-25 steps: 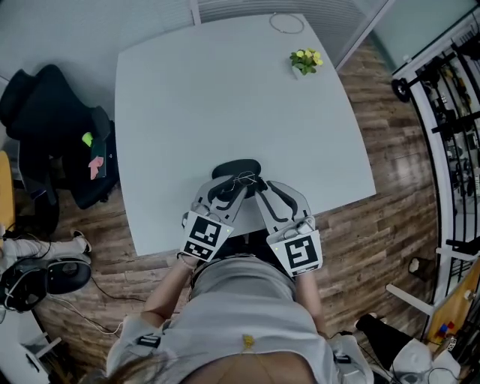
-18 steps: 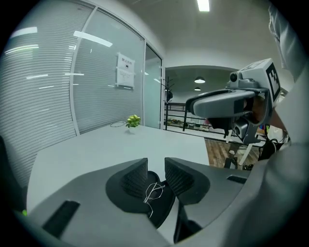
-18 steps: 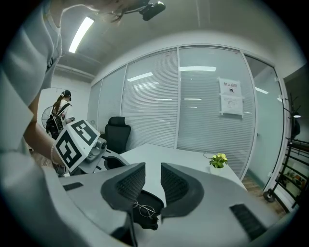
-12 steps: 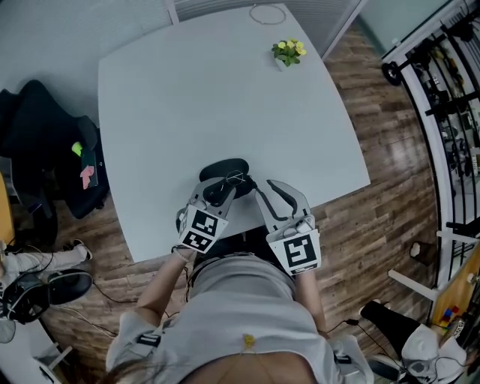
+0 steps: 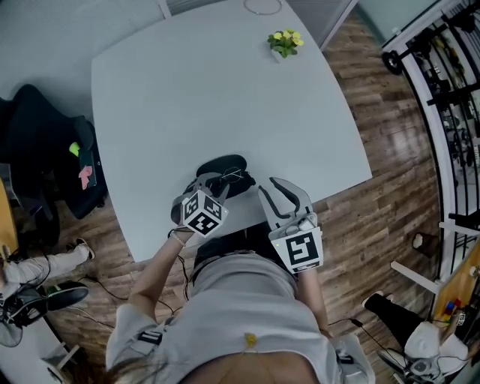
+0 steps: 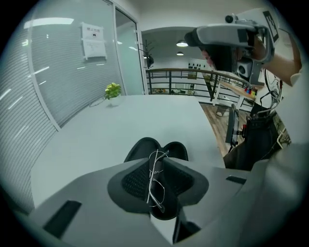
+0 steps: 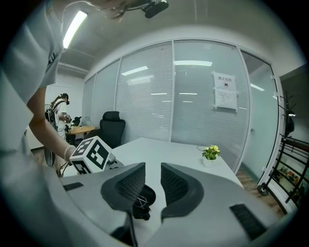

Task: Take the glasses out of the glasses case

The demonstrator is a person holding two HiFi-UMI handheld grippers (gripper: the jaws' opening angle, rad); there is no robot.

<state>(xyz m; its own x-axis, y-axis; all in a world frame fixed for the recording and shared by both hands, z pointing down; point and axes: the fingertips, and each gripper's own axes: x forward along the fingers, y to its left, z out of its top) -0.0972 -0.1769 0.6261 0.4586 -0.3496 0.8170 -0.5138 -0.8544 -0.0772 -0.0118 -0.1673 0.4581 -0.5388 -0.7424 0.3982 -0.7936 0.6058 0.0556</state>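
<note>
The black glasses case [image 5: 222, 165] lies open on the white table [image 5: 225, 90] near its front edge. Thin wire-framed glasses [image 6: 155, 181] stand edge-on between the pads of my left gripper [image 5: 219, 182], just on the near side of the case [image 6: 145, 147]. The jaws are closing and the pads press on the frame. My right gripper [image 5: 271, 186] hovers to the right of the case, open, with nothing between its pads. In the right gripper view the case [image 7: 145, 195] and the glasses [image 7: 140, 200] show beyond the gap, next to the left gripper's marker cube [image 7: 91, 155].
A small potted plant [image 5: 284, 43] stands at the table's far right and a thin ring [image 5: 262, 6] lies at the far edge. A black office chair [image 5: 45, 150] is to the left. A white rack [image 5: 442, 75] lines the right side.
My left gripper has come down toward the table and rolled, so its marker cube now faces another way. The glasses went with it. The right gripper has barely shifted.
</note>
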